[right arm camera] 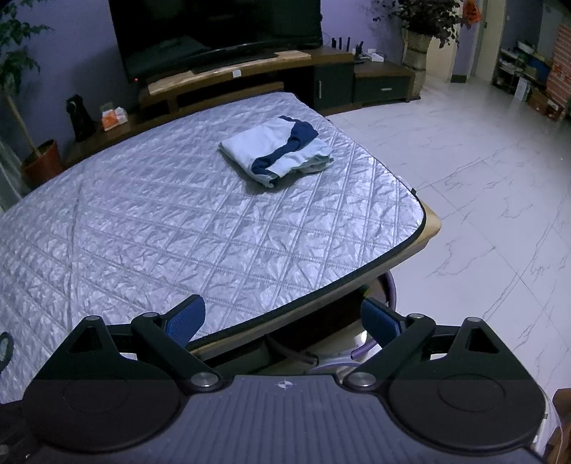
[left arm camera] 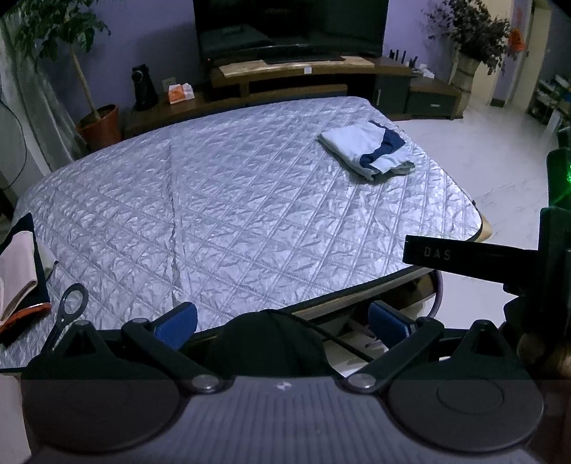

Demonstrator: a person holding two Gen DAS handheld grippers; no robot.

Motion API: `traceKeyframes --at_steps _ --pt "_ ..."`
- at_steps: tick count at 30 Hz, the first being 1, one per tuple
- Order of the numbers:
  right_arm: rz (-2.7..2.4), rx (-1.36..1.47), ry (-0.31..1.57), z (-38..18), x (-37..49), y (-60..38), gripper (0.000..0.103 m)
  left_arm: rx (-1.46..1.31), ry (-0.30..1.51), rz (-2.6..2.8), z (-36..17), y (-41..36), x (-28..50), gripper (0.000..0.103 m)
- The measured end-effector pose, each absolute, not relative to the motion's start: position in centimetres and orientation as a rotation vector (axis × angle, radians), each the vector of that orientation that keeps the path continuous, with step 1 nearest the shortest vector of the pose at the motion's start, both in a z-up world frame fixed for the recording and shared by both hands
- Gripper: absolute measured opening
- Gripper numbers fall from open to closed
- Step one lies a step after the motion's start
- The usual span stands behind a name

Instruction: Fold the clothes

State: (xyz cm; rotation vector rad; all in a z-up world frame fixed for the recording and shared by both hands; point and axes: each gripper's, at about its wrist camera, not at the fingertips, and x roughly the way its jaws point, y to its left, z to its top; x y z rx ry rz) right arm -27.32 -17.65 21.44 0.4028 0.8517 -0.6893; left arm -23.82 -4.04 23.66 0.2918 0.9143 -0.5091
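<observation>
A folded light-blue garment with a navy band (left arm camera: 367, 150) (right arm camera: 276, 153) lies on the far right part of the quilted silver table cover (left arm camera: 214, 214) (right arm camera: 142, 221). My left gripper (left arm camera: 282, 324) hovers open at the table's near edge, with nothing between its blue pads (left arm camera: 176, 323). In the same way my right gripper (right arm camera: 282, 323) stands open near the table's front right corner, far from the garment, its blue pads (right arm camera: 187, 321) wide apart. A black and pale folded cloth pile with an orange trim (left arm camera: 18, 282) rests at the left edge in the left wrist view.
A dark TV (right arm camera: 214, 28) on a low wooden stand (right arm camera: 267, 71) lies beyond the table. Potted plants (left arm camera: 96, 121) (right arm camera: 417, 43) flank it. White tiled floor (right arm camera: 481, 196) spreads to the right. Part of the other gripper (left arm camera: 517, 260) shows at right in the left wrist view.
</observation>
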Motion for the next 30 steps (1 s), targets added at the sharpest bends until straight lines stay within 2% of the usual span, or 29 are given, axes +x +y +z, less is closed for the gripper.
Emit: traceKeyframes --at_steps 30 --pt "-0.695 0.392 0.852 20.90 -27.16 -17.64 0.097 0.269 0.927 -0.553 23.18 -4.07 -23.59 0.102"
